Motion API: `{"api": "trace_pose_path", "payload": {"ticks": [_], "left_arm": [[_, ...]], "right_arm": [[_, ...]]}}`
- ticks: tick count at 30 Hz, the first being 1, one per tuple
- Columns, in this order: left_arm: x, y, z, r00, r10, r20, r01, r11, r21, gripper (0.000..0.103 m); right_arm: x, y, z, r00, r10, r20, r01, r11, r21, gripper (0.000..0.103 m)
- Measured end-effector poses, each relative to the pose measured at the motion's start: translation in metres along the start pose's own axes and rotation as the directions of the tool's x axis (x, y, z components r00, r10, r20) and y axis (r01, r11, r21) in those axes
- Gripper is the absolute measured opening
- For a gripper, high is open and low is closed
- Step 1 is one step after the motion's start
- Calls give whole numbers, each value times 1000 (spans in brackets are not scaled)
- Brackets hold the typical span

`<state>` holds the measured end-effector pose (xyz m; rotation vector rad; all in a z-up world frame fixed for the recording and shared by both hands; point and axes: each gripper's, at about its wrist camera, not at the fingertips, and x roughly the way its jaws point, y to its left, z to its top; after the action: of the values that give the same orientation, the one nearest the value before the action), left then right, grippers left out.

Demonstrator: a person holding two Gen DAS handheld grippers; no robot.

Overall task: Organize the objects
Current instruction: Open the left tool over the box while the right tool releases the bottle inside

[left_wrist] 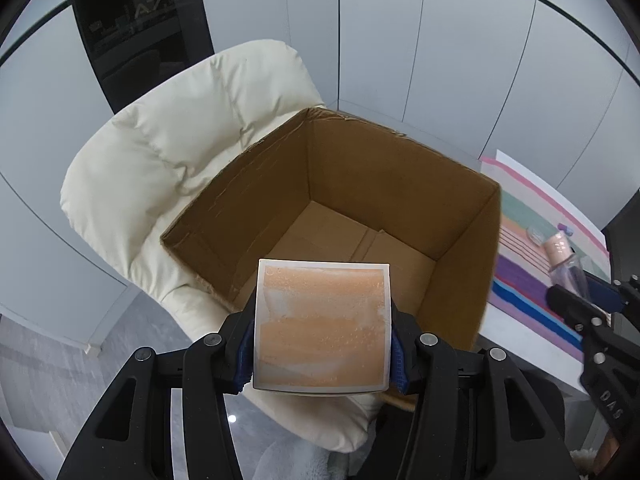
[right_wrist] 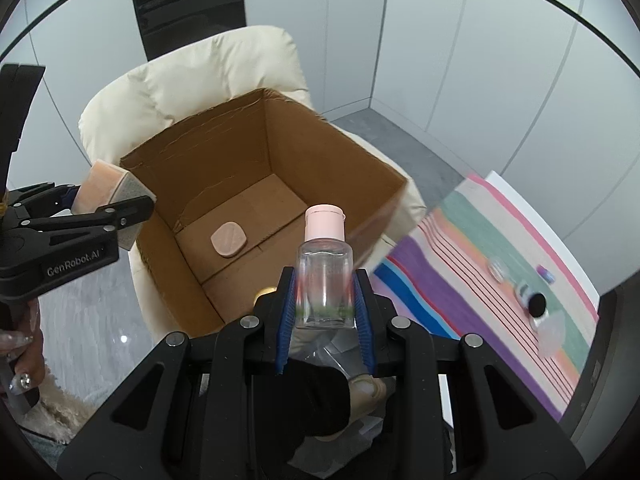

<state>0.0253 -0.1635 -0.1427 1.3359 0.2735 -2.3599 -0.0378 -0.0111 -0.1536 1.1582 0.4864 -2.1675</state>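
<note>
My left gripper [left_wrist: 322, 344] is shut on an orange-and-silver square packet [left_wrist: 322, 322] and holds it over the near rim of the open cardboard box [left_wrist: 460, 240]. It also shows in the right wrist view [right_wrist: 110, 200] at the box's left edge. My right gripper [right_wrist: 324, 312] is shut on a clear bottle with a pink cap [right_wrist: 325, 276], held above the near edge of the box [right_wrist: 168, 276]. A pink rounded pad [right_wrist: 229, 239] lies on the box floor.
The box sits on a cream cushioned chair [left_wrist: 168, 148]. A striped cloth [right_wrist: 492, 280] covers a table to the right, with several small items, a black cap [right_wrist: 536, 305] among them. Grey wall panels stand behind.
</note>
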Motion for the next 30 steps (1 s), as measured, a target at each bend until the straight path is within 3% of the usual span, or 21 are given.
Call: {"api": "trace_pose_path", "payload": {"ticks": [11, 14, 15, 16, 17, 18, 19, 20, 30], "left_arm": [[37, 11, 36, 999, 49, 10, -49, 999, -14, 53], [46, 13, 37, 1000, 31, -7, -31, 999, -18, 53], [47, 13, 37, 1000, 25, -13, -25, 1000, -19, 54], [49, 13, 37, 1000, 19, -25, -19, 1000, -17, 61], [52, 13, 37, 999, 23, -43, -24, 1000, -19, 68], [53, 14, 38, 998, 31, -52, -32, 999, -21, 82], [52, 14, 38, 998, 46, -51, -47, 999, -19, 91], [51, 14, 37, 998, 54, -42, -55, 998, -14, 92], [43, 6, 35, 999, 46, -18, -45, 999, 18, 92]], "right_arm": [[64, 16, 38, 999, 27, -47, -30, 998, -58, 29], [73, 18, 44, 998, 30, -50, -34, 997, -67, 29], [75, 18, 45, 998, 34, -50, -38, 997, -69, 33], [76, 19, 47, 998, 44, -44, -47, 996, -77, 59], [77, 20, 48, 998, 41, -42, -44, 996, -83, 78], [77, 20, 48, 999, 24, -29, -27, 996, -83, 103], [75, 21, 48, 1000, 14, -14, -15, 997, -79, 103], [73, 20, 48, 1000, 9, 3, -9, 997, -76, 103], [77, 4, 45, 999, 37, -31, -37, 999, -7, 103]]}}
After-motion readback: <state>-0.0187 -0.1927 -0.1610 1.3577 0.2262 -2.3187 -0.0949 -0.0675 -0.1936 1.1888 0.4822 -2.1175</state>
